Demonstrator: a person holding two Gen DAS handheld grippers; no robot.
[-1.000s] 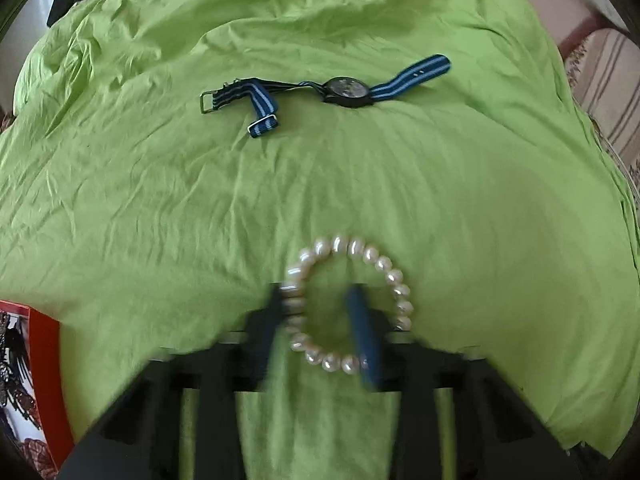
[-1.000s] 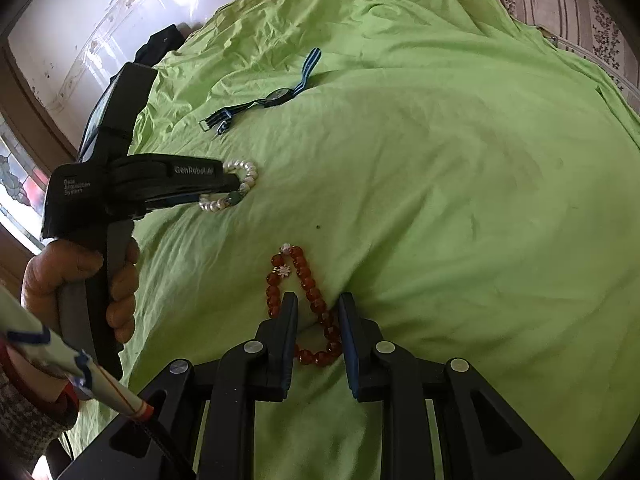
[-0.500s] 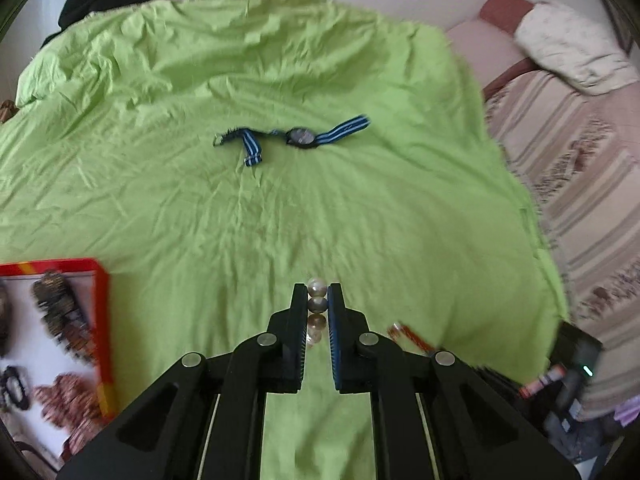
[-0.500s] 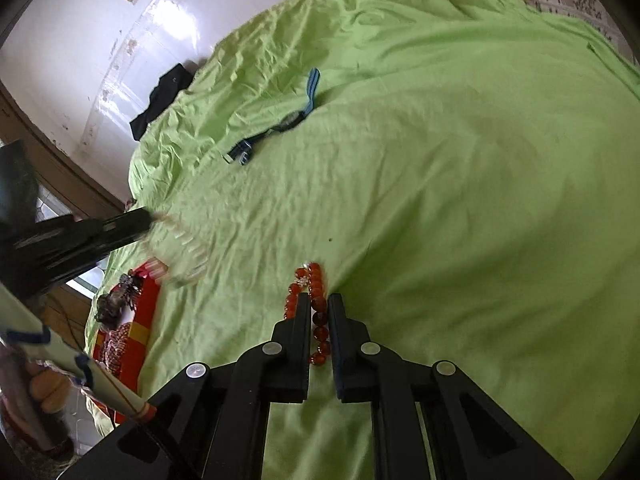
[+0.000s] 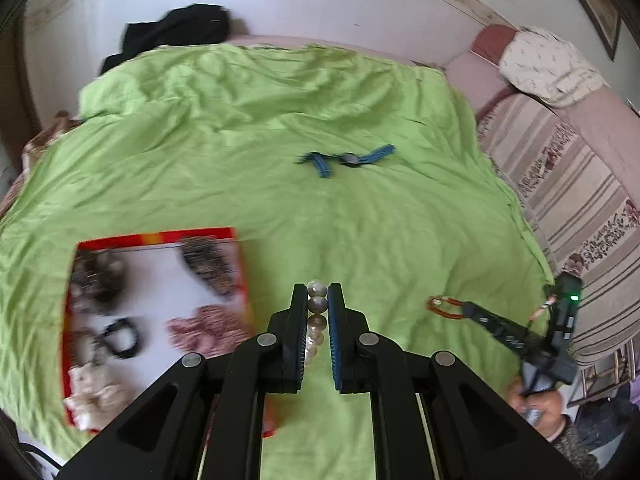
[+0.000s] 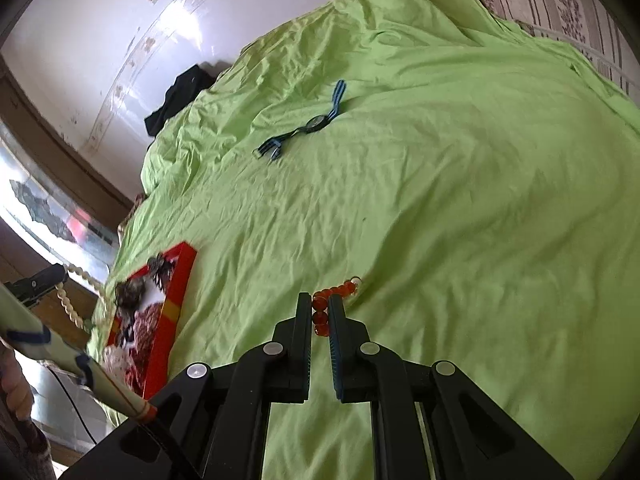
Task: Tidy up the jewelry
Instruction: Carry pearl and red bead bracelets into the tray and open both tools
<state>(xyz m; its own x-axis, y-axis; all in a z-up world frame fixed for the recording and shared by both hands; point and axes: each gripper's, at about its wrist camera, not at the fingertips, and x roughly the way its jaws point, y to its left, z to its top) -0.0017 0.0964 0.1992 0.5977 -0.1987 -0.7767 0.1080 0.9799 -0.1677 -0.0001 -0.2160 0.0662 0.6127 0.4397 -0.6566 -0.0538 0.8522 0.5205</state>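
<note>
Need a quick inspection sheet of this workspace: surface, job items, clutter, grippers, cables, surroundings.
Surface: wrinkled green sheet over a bed.
Job's things: red tray holding jewelry; watch loose on the sheet.
Clutter: black garment at the far edge.
Grippers: left gripper shut on pearl bracelet; right gripper shut on red bead bracelet, jaws just closed.
Cables: thin black cable low on the left, right view.
Surroundings: white wall, striped sofa.

You see a green bedsheet (image 5: 240, 152). A black garment (image 5: 176, 30) lies at its far edge. A striped cover (image 5: 568, 184) lies beside the bedsheet.
</note>
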